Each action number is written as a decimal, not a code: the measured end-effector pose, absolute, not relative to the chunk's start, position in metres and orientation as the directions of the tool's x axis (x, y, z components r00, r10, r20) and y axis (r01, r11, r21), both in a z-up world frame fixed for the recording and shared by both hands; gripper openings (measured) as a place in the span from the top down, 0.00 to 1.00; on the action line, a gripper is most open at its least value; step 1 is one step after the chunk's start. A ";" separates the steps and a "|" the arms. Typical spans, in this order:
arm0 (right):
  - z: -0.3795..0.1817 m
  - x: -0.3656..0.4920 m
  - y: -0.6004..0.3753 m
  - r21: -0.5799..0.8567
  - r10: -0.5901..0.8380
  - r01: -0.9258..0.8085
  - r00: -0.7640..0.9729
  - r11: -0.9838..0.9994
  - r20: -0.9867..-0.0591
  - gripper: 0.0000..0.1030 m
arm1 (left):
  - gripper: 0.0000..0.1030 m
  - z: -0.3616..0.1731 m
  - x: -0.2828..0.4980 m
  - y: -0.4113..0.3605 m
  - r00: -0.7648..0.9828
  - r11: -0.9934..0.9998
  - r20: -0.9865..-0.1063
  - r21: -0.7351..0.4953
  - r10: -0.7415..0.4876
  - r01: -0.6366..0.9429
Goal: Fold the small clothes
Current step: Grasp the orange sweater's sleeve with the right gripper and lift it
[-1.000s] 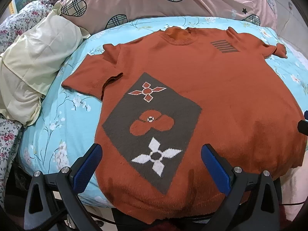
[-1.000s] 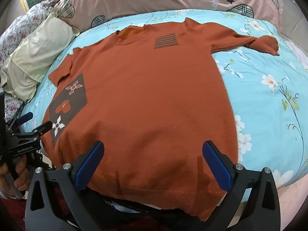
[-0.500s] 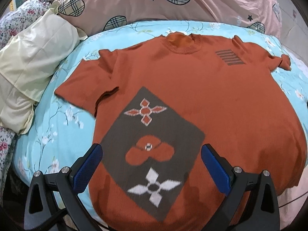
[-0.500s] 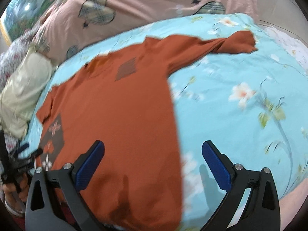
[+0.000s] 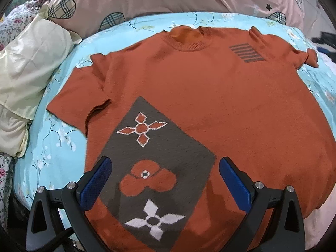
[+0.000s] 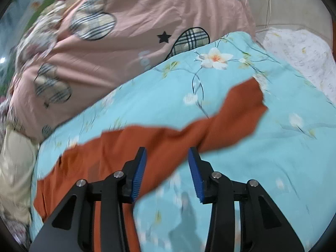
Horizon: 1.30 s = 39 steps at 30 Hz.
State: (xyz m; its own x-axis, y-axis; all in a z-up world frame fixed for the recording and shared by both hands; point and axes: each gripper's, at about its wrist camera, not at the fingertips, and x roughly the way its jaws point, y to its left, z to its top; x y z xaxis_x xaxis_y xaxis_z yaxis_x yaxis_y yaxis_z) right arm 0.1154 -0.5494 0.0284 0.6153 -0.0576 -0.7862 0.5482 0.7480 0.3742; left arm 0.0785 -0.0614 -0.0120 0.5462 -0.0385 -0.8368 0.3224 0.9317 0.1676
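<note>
right gripper [image 6: 167, 163] jaws just narrowing, nothing pinched yet; sweater [image 5: 210, 96] sleeve [image 6: 220, 121] runs up-right just ahead, nearest this hand. left gripper [image 5: 163, 180] wide, empty

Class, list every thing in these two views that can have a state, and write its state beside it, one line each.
Sweater: spread flat, front up, unfolded.
Right sleeve: stretched out sideways, its cuff twisted.
Left sleeve: lying flat beside the body.
Left hand-held gripper: open wide above the sweater's patch, holding nothing.
Right hand-held gripper: has just been closing; a gap remains, sleeve cloth seen between the jaws, not pinched.
Blue bedcover: spread under the sweater.
</note>
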 end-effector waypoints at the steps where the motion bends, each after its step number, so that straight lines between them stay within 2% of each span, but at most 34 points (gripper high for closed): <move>1: 0.018 0.133 -0.564 0.378 -0.052 0.568 0.599 0.731 -0.799 0.61 | 0.01 -0.013 0.081 -0.063 0.542 0.932 -0.839 0.166 -0.039 0.324; 5: -0.024 0.157 -0.603 0.433 0.020 0.628 0.554 0.647 -0.833 0.61 | 0.01 -0.017 0.089 -0.068 0.528 0.930 -0.849 0.164 -0.037 0.329; 11: -0.052 0.140 -0.626 0.330 -0.059 0.753 0.438 0.570 -0.897 0.63 | 0.01 -0.031 0.104 -0.072 0.491 0.933 -0.870 0.149 -0.034 0.328; 18: -0.068 0.164 -0.632 0.297 -0.084 0.760 0.418 0.579 -0.905 0.63 | 0.01 -0.035 0.109 -0.079 0.473 0.933 -0.879 0.125 -0.054 0.338; 19: -0.073 0.169 -0.634 0.300 -0.077 0.759 0.417 0.578 -0.906 0.74 | 0.01 -0.034 0.110 -0.078 0.478 0.934 -0.876 0.124 -0.056 0.336; 20: -0.077 0.173 -0.634 0.301 -0.079 0.761 0.418 0.574 -0.905 0.94 | 0.01 -0.033 0.110 -0.077 0.481 0.935 -0.875 0.122 -0.058 0.334; 21: -0.076 0.174 -0.633 0.309 -0.083 0.754 0.432 0.580 -0.898 0.94 | 0.01 -0.032 0.110 -0.075 0.483 0.936 -0.874 0.120 -0.059 0.331; 23: -0.060 0.173 -0.614 0.386 -0.057 0.679 0.532 0.625 -0.845 0.94 | 0.01 -0.030 0.110 -0.068 0.491 0.940 -0.869 0.119 -0.056 0.319; 28: -0.010 0.183 -0.538 0.469 0.062 0.445 0.672 0.763 -0.738 0.95 | 0.01 -0.029 0.112 -0.058 0.489 0.949 -0.870 0.093 -0.069 0.301; 31: 0.015 0.191 -0.481 0.539 0.202 0.273 0.721 0.796 -0.663 0.95 | 0.01 -0.022 0.110 -0.051 0.492 0.954 -0.864 0.054 -0.103 0.295; 35: 0.026 0.205 -0.389 0.598 0.425 0.019 0.685 0.801 -0.592 0.95 | 0.01 -0.014 0.109 -0.037 0.499 0.960 -0.854 -0.001 -0.147 0.281; 39: 0.004 0.211 -0.310 0.569 0.531 -0.122 0.556 0.813 -0.639 0.95 | 0.01 -0.011 0.113 -0.019 0.496 0.966 -0.851 -0.049 -0.173 0.253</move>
State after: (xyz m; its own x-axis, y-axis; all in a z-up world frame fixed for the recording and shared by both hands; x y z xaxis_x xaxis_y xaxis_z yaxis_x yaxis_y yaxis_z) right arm 0.2114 -0.3102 0.0041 0.5564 0.5308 -0.6393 -0.1221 0.8132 0.5690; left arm 0.1129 -0.0190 -0.0114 0.4956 -0.1727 -0.8512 0.2527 0.9663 -0.0489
